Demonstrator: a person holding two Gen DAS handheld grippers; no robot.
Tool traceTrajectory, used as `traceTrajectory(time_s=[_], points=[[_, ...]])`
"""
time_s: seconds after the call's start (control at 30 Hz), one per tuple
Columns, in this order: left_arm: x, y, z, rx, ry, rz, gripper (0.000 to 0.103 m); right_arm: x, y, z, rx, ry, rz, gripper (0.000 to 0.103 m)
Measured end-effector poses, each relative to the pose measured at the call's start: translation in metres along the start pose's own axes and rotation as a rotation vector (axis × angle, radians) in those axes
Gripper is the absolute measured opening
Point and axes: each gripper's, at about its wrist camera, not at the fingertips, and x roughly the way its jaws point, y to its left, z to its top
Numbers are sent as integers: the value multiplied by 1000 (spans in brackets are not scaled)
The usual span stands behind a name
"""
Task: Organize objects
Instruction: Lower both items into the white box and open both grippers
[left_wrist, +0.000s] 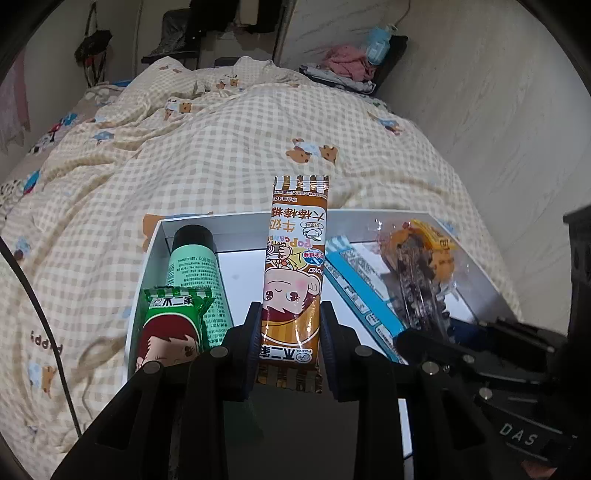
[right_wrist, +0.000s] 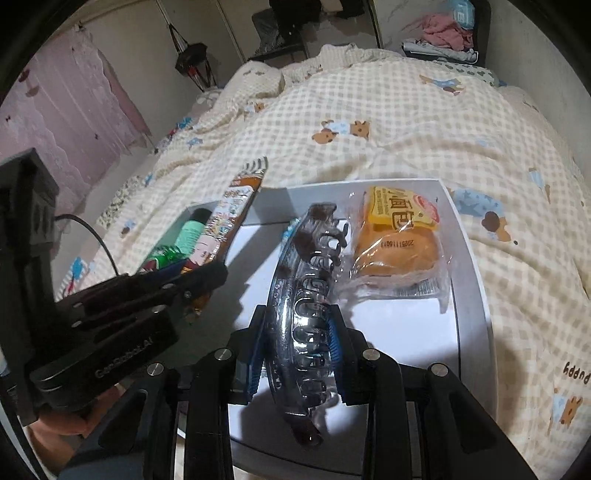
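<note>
While my left gripper (left_wrist: 291, 325) looks down over the bed (left_wrist: 221, 147), its fingers (left_wrist: 248, 332) are clamped on the lower part of a brown candy bar (left_wrist: 295, 273), which stands tilted up out of them above a white box (left_wrist: 155, 251). At the box's left wall lies a mint-green tube (left_wrist: 194, 266) with a black cap, and a green candy pack (left_wrist: 173, 325) rests over its near end. Right of the bar, a blue packet (left_wrist: 364, 291) lies on the box floor, with a bagged bun (left_wrist: 424, 247) past it. From the right wrist, my right gripper (right_wrist: 301, 347) has its fingers (right_wrist: 336, 343) pressed tight on a clear, dark-tipped hair claw (right_wrist: 306, 295), held lengthwise above the box (right_wrist: 476, 295). Just right of the claw sits the bun (right_wrist: 399, 243) in its wrapper, against the box's far right corner. To the left, my left gripper (right_wrist: 201, 277) holds the bar (right_wrist: 236, 206), with the tube (right_wrist: 190, 229) and green pack (right_wrist: 162, 256) beyond it.
</note>
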Motion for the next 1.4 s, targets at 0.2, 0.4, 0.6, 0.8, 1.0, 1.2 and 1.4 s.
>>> traceTrajectory(time_s=[0.2,0.4,0.6,0.8,1.0,1.2,1.4], points=[[8,-9,0,98,72,135,33,5,-3,3,-30,28,-21,33],[6,-13,-4,155,56,168,33,8,-4,3,-45,43,-47,33],[-2,-11,-2,153,39,156,33,7,-6,4,-51,65,-7,33],[-11,-4,1,109,21,113,34,7,-3,2,-78,72,-3,34],[-12,-5,-2,113,31,103,40,6,-4,2,-75,69,26,34],[-15,-11,-6,194,22,103,47,5,-3,1,-90,65,33,48],[-31,-2,-7,139,-29,60,53,-5,2,0,-115,32,42,52]])
